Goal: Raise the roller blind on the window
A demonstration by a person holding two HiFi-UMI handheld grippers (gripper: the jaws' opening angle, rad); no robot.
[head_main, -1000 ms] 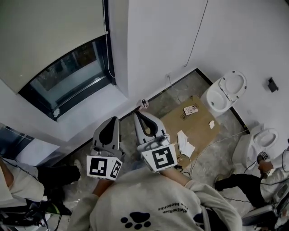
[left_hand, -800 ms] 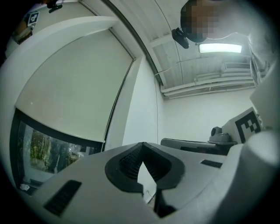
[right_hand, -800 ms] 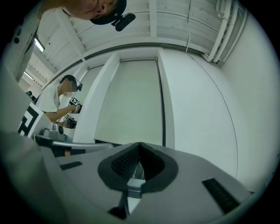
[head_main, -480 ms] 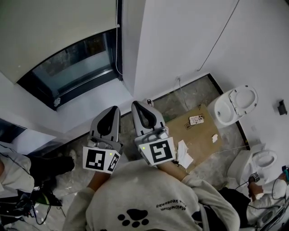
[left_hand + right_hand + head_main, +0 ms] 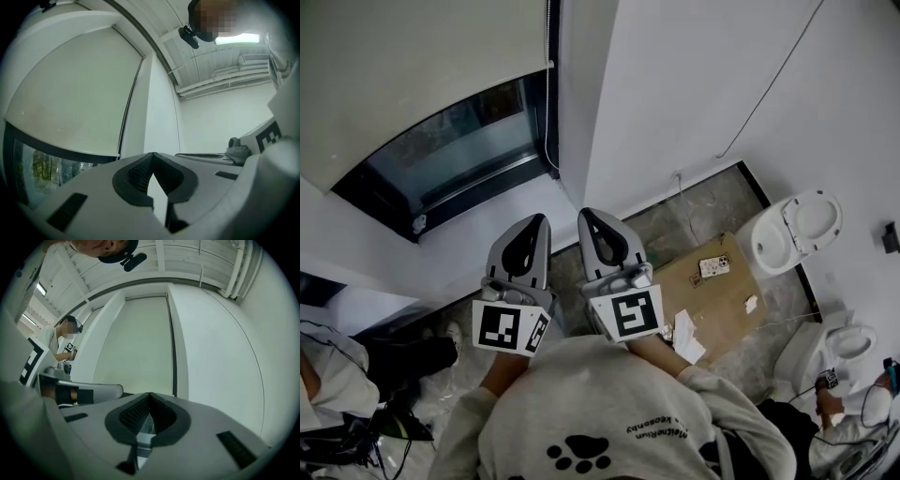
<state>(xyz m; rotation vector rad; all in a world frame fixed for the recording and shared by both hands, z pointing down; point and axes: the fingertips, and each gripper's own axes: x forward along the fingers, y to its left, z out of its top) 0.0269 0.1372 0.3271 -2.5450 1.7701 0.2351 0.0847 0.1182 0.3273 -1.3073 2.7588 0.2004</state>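
White walls (image 5: 675,94) and a dark-framed window (image 5: 459,150) are shown above a grey floor (image 5: 712,211) bearing cardboard (image 5: 727,305) and two toilets (image 5: 792,232).

Colours noted.
Roller blind (image 5: 403,75) cream; window frame (image 5: 487,197) under it black; cardboard sheet (image 5: 717,292) right of it brown.

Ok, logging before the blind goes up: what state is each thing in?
roller blind, mostly down, window glass uncovered below
pull cord, hanging free, untouched
left gripper, jaws shut, empty
right gripper, jaws shut, empty
toilet lid, raised
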